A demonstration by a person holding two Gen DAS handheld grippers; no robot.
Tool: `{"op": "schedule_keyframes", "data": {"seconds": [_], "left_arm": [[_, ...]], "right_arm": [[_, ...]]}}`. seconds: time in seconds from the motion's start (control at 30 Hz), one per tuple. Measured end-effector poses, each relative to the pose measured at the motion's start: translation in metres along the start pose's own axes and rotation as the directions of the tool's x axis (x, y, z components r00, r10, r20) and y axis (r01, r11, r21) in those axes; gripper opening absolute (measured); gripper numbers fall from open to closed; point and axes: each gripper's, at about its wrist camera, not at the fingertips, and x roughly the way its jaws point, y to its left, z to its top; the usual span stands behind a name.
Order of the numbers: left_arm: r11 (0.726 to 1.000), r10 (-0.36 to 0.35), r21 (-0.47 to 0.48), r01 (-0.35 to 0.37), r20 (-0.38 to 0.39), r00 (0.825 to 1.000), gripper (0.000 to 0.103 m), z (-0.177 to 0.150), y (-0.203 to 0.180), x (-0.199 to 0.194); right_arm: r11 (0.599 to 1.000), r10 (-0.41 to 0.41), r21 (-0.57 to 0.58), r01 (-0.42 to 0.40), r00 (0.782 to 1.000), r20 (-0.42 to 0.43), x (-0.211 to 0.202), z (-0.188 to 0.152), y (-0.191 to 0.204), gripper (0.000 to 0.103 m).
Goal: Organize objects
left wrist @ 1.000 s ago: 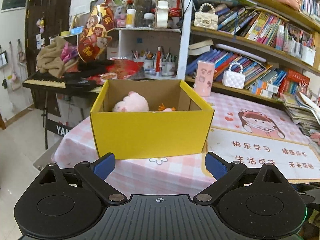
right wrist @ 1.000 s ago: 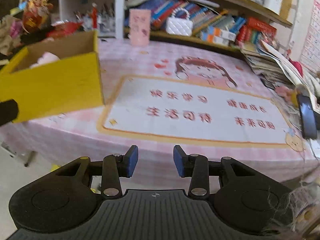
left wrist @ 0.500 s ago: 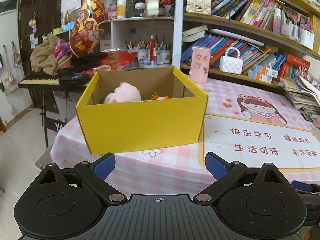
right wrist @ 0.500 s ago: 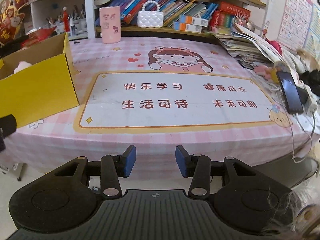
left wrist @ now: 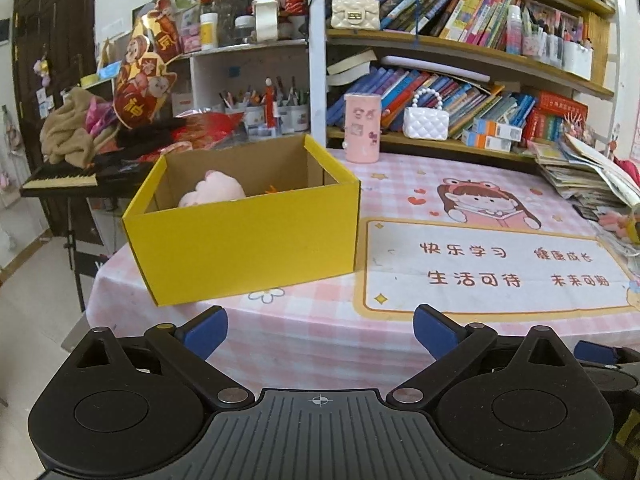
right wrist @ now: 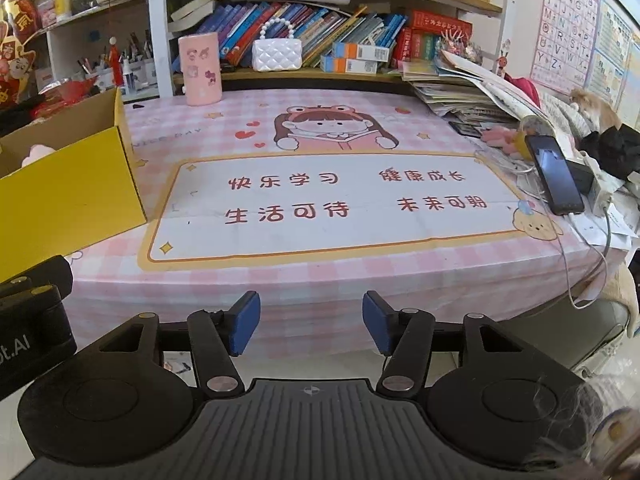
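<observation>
Left claw (left wrist: 320, 334) empty; yellow box (left wrist: 244, 244) ahead-left.

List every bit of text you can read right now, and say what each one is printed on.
"快乐学习", "健康成长", "生活可待", "未来可期": table mat, red characters on its white panel.
"福": red festive decoration left of the shelves.
Alphabet letters, "R S T", "Y Z" among them: wall chart.
".AI", cut off at the frame edge: left gripper body.
Book spines, orange-blue boxes, pink cup: too small or blurred.
</observation>
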Motion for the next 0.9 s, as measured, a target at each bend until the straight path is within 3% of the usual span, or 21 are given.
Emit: {"op": "schedule_keyframes", "data": {"seconds": [0.1,0.23,0.5,0.67,0.9], "left_arm": [[0.999,0.018,0.033,-0.018,0.013,1.0,0.101,-0.002,-0.005,-0.004],[1.0,0.014,0.009,-0.015,0.043,0.999,0.103,-0.004,-0.007,-0.01],[0.999,0.029,0.034,-0.031,0.055,0.998,0.103,-0.009,-0.011,-0.013],[1.0,0.009,0.008,-0.009,0.053,0.999,0.103,-0.012,-0.006,-0.017],[0.999,0.037,-0.005,-0.037,0.043,0.998,0.103,-0.009,-0.003,-0.01]], "right_arm": [[1.0,-0.023,0.018,0.023,1.0,0.013,-0.005,-0.001,-0.007,0.063],[0.998,-0.053,0.039,0.052,0.998,0.037,-0.011,-0.003,-0.015,0.07],[0.999,0.0,0.046,-0.005,0.995,0.097,-0.019,-0.01,-0.021,0.075],[0.999,0.014,0.031,-0.018,0.993,0.119,-0.023,-0.008,-0.021,0.08],[1.0,0.007,0.026,-0.01,0.992,0.127,-0.023,-0.007,-0.02,0.088]]}}
